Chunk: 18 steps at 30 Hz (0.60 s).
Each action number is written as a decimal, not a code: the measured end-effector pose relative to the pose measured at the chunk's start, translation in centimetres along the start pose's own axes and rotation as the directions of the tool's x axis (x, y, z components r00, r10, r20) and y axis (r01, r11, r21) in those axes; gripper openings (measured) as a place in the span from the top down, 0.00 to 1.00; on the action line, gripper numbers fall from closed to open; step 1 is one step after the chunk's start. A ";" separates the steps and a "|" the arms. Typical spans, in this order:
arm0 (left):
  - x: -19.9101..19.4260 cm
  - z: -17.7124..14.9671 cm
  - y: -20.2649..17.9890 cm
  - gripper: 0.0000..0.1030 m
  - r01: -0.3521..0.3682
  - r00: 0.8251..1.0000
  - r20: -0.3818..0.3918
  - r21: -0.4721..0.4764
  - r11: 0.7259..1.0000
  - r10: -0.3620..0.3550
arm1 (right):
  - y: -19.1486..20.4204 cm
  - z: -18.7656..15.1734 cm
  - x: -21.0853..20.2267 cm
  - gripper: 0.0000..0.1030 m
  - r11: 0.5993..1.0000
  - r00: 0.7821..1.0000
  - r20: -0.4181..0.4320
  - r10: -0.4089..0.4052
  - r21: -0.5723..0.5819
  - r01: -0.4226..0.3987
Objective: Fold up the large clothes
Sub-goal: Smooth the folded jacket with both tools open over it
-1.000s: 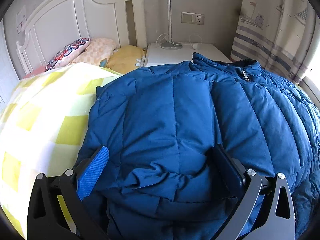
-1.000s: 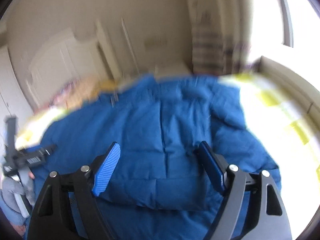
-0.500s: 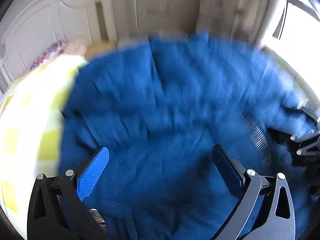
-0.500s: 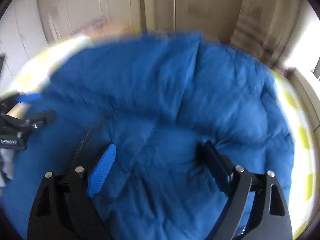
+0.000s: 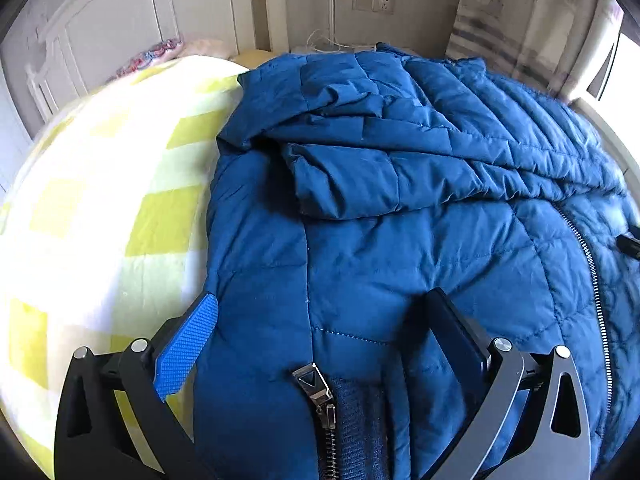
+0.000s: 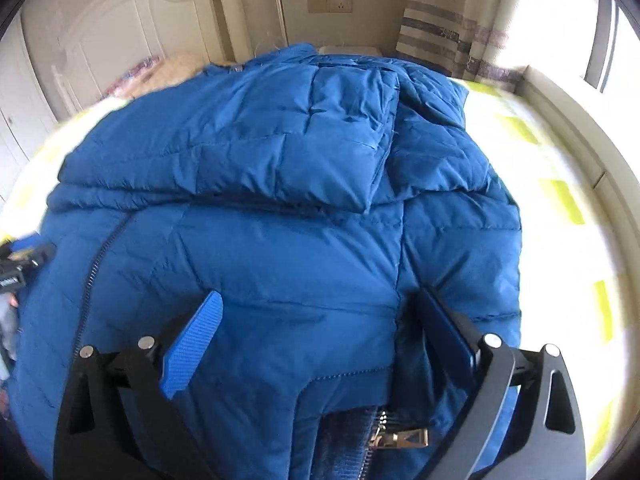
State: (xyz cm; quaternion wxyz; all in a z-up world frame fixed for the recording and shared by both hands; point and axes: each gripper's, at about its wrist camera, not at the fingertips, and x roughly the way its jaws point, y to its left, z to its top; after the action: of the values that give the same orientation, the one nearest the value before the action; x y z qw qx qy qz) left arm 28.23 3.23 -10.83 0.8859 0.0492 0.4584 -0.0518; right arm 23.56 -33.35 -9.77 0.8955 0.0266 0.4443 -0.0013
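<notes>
A large blue quilted puffer jacket (image 5: 400,220) lies spread on the bed, front up, with a sleeve folded across its chest; it fills the right wrist view too (image 6: 280,208). Its zipper (image 5: 592,264) runs down the right side in the left wrist view. My left gripper (image 5: 320,328) is open, its jaws wide over the jacket's hem near a metal zipper pull (image 5: 314,384). My right gripper (image 6: 316,328) is open over the hem on the other side, above a second zipper pull (image 6: 400,436). Neither gripper holds fabric.
The bed has a yellow and white checked cover (image 5: 100,208). Pillows (image 5: 160,50) lie by the white headboard (image 5: 120,20). A white nightstand (image 6: 348,50), a wall socket (image 5: 372,2) and a striped curtain (image 6: 440,32) stand behind. A window sill (image 6: 560,112) runs along the right.
Both grippers swung quickly over the jacket and now sit over its hem. The jacket now shows its zipper and a sleeve folded across it.
</notes>
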 end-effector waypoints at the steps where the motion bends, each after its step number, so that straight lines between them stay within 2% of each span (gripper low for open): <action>1: -0.8 -0.1 -0.3 0.04 -0.021 1.000 0.010 -0.004 1.000 0.021 | 0.7 -0.2 -1.1 0.08 1.000 1.000 0.017 -0.019 0.000 0.019; 2: -2.0 -0.3 -0.8 0.04 0.000 1.000 0.030 -0.009 1.000 0.000 | 1.6 -0.3 -2.1 0.08 1.000 0.999 0.044 0.019 -0.012 -0.018; 3: -3.7 -0.6 -1.6 0.04 0.076 0.995 0.064 -0.003 0.997 -0.075 | 2.5 -0.6 -3.2 0.09 0.997 0.995 0.071 0.071 -0.044 -0.068; 4: -4.8 -1.0 -2.1 0.04 0.106 0.991 0.080 0.010 0.994 -0.106 | 4.0 -1.3 -4.4 0.09 0.988 0.989 0.091 0.119 -0.107 -0.109; 5: -5.6 -1.5 -3.0 0.04 0.122 0.988 0.092 0.032 0.992 -0.125 | 5.0 -1.9 -4.7 0.08 0.983 0.988 0.090 0.126 -0.142 -0.113; 7: -5.4 -2.8 -5.7 0.04 0.125 0.989 0.058 0.119 0.985 -0.133 | 7.0 -3.3 -3.9 0.07 0.967 0.989 0.029 0.143 -0.216 -0.133; 9: -3.4 -4.1 -7.9 0.04 0.083 0.996 0.001 0.204 0.975 -0.085 | 8.2 -4.6 -1.6 0.05 0.953 0.990 -0.053 0.134 -0.265 -0.144; 11: -3.6 -3.8 -7.4 0.04 0.099 0.995 0.001 0.180 0.979 -0.101 | 8.0 -4.8 -2.0 0.05 0.958 0.992 -0.040 0.121 -0.257 -0.127; 14: -4.9 -3.7 -5.8 0.04 0.049 0.999 0.004 0.113 0.992 -0.050 | 7.0 -5.3 -4.1 0.05 0.969 0.997 -0.006 0.077 -0.235 -0.076; 16: -7.2 -5.0 -4.9 0.04 0.093 0.995 0.033 0.092 0.991 -0.097 | 5.7 -6.3 -6.5 0.05 0.972 0.995 0.032 0.094 -0.221 -0.084; 18: -8.5 -6.5 -4.5 0.04 0.083 0.995 0.044 0.093 0.992 -0.088 | 4.3 -7.4 -7.4 0.05 0.975 0.994 0.037 0.101 -0.204 -0.091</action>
State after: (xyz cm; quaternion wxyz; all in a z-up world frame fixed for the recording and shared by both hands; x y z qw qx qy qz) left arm 17.48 0.05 -7.82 0.8905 0.0687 0.4357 -0.1118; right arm 13.30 -28.89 -8.11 0.9027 -0.0433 0.4192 0.0864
